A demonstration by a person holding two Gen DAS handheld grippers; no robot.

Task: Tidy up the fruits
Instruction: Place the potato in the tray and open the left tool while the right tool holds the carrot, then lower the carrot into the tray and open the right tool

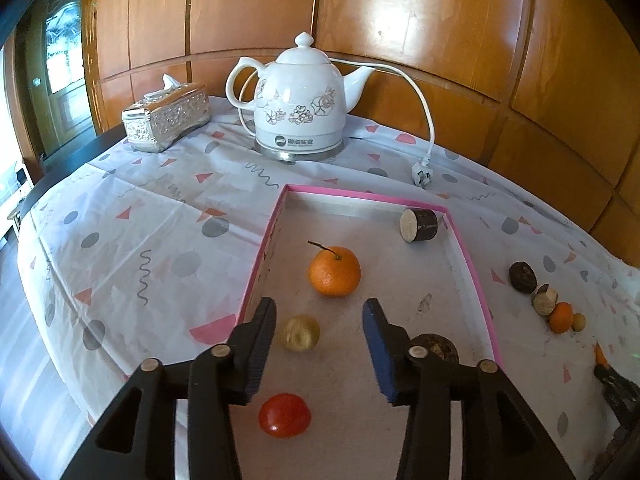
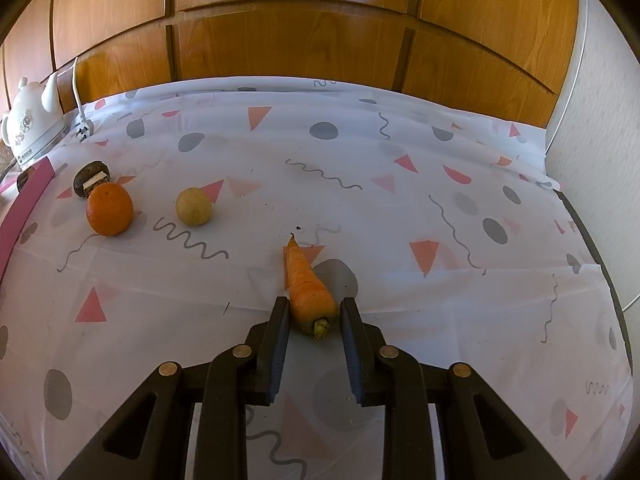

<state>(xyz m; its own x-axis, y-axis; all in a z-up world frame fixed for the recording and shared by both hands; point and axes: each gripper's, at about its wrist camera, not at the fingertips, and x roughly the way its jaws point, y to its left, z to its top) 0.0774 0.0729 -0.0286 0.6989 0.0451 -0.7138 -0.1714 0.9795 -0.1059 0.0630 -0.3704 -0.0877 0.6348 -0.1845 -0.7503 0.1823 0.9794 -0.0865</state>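
A pink-rimmed box lid (image 1: 472,264) lies on the patterned cloth. In it lie an orange with a stem (image 1: 334,271), a pale yellow fruit (image 1: 300,333), a red tomato (image 1: 284,415), a dark cut cylinder (image 1: 419,225) and a dark round fruit (image 1: 434,345) partly hidden by my finger. My left gripper (image 1: 320,312) is open and empty above the lid. My right gripper (image 2: 314,312) is open, its fingers either side of the stem end of a carrot (image 2: 306,284) lying on the cloth. Left of it lie an orange (image 2: 109,209) and a small yellow fruit (image 2: 193,206).
A white kettle (image 1: 300,100) with cord and plug (image 1: 422,176) and a silver tissue box (image 1: 166,120) stand at the back by the wooden wall. Right of the lid lie a dark fruit (image 1: 523,277), a brown piece (image 1: 545,301) and a small orange (image 1: 561,317).
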